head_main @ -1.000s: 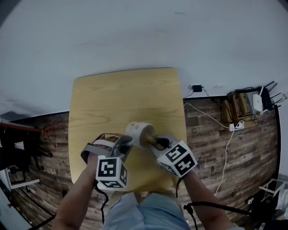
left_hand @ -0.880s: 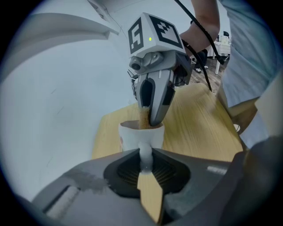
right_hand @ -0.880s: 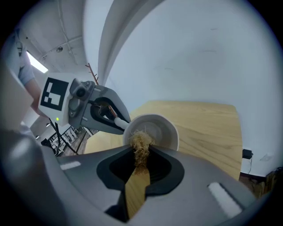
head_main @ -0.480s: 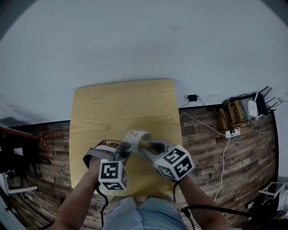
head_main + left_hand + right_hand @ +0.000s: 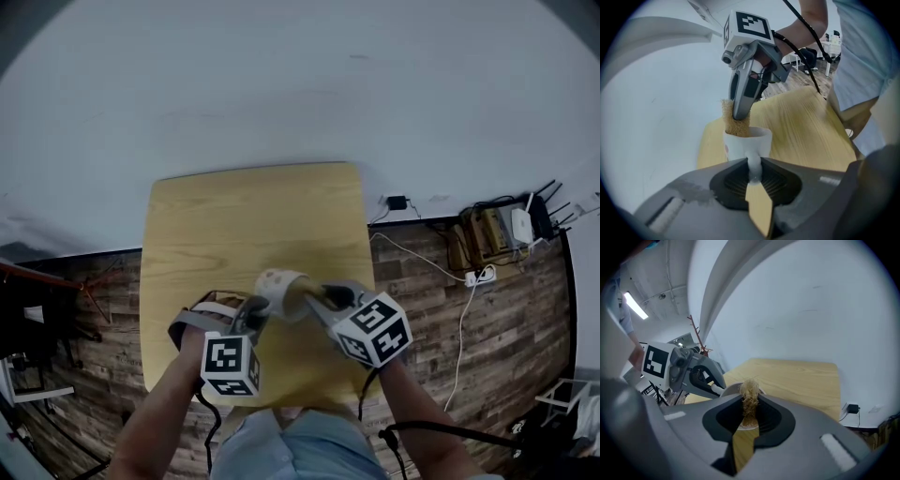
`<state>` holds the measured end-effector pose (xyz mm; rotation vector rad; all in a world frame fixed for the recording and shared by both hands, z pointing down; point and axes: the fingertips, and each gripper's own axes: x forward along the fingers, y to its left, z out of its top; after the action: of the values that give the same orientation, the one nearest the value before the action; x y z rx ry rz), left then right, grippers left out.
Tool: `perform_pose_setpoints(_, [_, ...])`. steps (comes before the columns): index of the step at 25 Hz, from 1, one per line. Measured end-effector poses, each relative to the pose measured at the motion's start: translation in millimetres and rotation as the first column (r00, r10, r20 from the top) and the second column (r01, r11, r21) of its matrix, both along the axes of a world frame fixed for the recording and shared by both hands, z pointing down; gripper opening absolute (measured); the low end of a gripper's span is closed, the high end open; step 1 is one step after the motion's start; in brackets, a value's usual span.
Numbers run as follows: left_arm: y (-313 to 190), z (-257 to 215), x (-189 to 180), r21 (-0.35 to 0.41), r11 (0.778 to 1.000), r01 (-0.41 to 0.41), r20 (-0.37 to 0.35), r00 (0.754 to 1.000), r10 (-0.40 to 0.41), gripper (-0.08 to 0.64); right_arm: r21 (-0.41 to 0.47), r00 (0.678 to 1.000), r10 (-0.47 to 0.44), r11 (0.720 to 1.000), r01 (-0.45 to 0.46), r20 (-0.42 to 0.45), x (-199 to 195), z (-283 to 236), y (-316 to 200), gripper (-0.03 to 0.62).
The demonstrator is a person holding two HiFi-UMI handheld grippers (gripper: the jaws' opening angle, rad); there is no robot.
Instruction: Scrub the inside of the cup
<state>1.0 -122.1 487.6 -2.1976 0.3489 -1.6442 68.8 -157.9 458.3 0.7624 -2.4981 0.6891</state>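
A white cup [image 5: 279,286] is held tilted above the front of the yellow wooden table [image 5: 244,216]. My left gripper [image 5: 257,309] is shut on the cup's handle [image 5: 753,165], which shows pinched between the pads in the left gripper view. The right gripper [image 5: 315,296] is shut on a tan fibrous scrubber [image 5: 750,398]. The scrubber [image 5: 734,123] reaches down into the mouth of the cup [image 5: 747,143], with the right gripper [image 5: 739,113] just above the rim. The cup's inside is mostly hidden by the scrubber.
The table's far half lies bare against a white wall. On the wood-plank floor to the right are a power strip with cables [image 5: 483,275] and a router [image 5: 518,223]. A dark rack [image 5: 37,309] stands on the left. The person's lap [image 5: 300,441] is at the table's front edge.
The cup and both grippers have shifted slightly left and up together. Both grips are unchanged, and the scrubber stays at the cup's mouth.
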Motion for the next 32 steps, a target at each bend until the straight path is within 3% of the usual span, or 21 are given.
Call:
perform_pose_setpoints(7, [-0.7, -2.5, -0.7, 0.011, 1.000, 0.004, 0.006, 1.000, -0.004, 0.069, 0.037, 0.996, -0.014, 0.999, 0.017, -0.088, 6.4, 14.1, 5.7, 0.058])
perform_pose_setpoints(15, [-0.1, -3.0, -0.3, 0.010, 1.000, 0.014, 0.008, 1.000, -0.014, 0.069, 0.005, 0.990, -0.047, 0.999, 0.048, -0.129, 0.9, 31.0, 30.9, 0.058])
perform_pose_setpoints(24, [2.1, 0.7, 0.6, 0.000, 1.000, -0.011, 0.024, 1.000, 0.011, 0.069, -0.006, 0.997, -0.076, 0.997, 0.076, -0.026, -26.6, 6.4, 38.8, 0.058])
perform_pose_setpoints(32, [7.4, 4.4, -1.1, -0.005, 0.999, -0.044, 0.043, 0.998, 0.044, 0.071, 0.045, 0.996, -0.065, 0.997, 0.068, -0.059, -19.0, -4.3, 17.1, 0.058])
